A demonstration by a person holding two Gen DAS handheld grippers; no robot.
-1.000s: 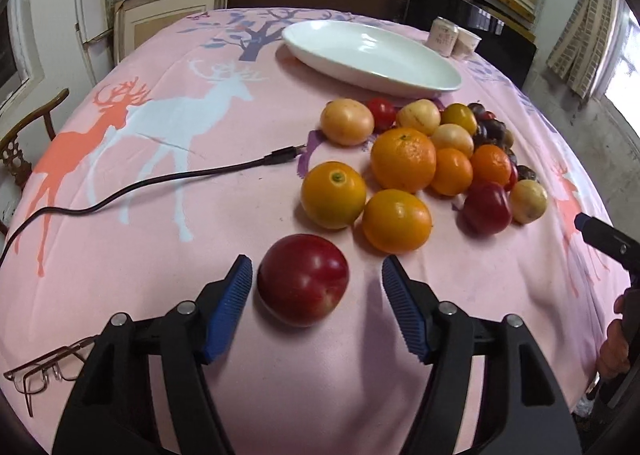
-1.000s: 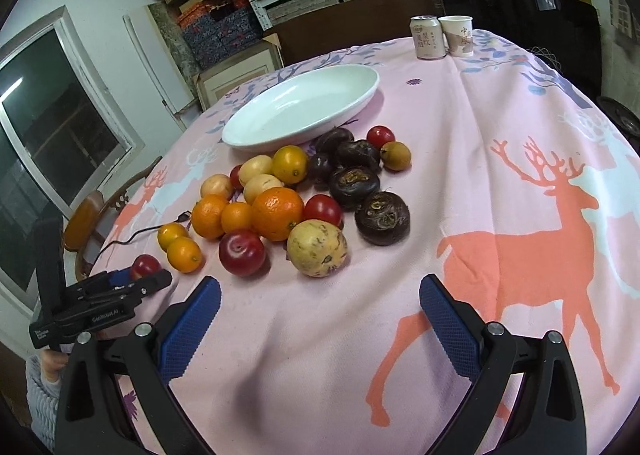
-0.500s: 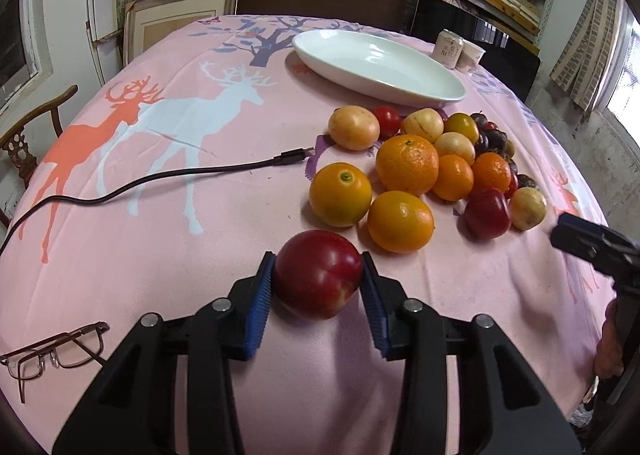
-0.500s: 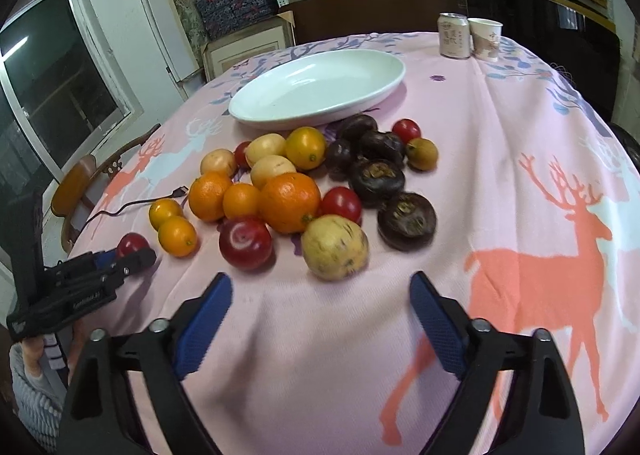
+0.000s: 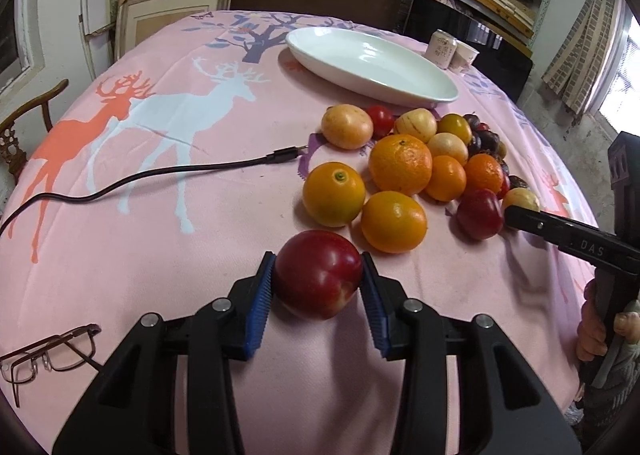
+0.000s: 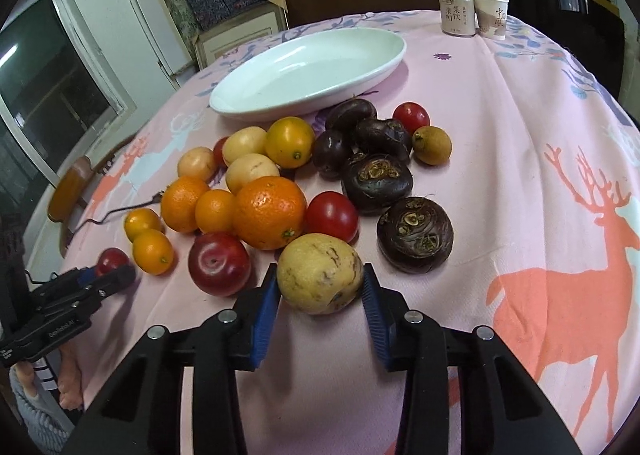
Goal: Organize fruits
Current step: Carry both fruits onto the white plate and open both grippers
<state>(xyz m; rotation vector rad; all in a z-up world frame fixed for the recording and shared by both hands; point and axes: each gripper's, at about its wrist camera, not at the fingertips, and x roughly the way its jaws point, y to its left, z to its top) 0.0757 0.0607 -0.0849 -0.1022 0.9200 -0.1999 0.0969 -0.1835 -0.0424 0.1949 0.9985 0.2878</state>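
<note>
A pile of fruit lies on the pink deer tablecloth in front of a white oval dish (image 5: pixel 372 67), seen also in the right wrist view (image 6: pixel 308 71). My left gripper (image 5: pixel 317 261) is shut on a dark red round fruit (image 5: pixel 316 279) at the pile's near left, still on the cloth. My right gripper (image 6: pixel 319 275) has its jaws closing on a pale yellow speckled fruit (image 6: pixel 320 267), and both blue pads touch its sides. A large orange (image 6: pixel 270 211), a red plum (image 6: pixel 219 263) and two dark brown fruits (image 6: pixel 416 233) lie close around it.
A black cable (image 5: pixel 160 175) crosses the cloth left of the pile. Glasses (image 5: pixel 48 351) lie near the left front edge. A drink can (image 6: pixel 457 11) and a paper cup (image 6: pixel 492 15) stand at the far edge. A wooden chair (image 5: pixel 24 127) stands beyond the table's left side.
The left jaws closed onto the red fruit and have stayed there. The right gripper came forward and down to the yellow fruit, and its wide jaws closed in against it.
</note>
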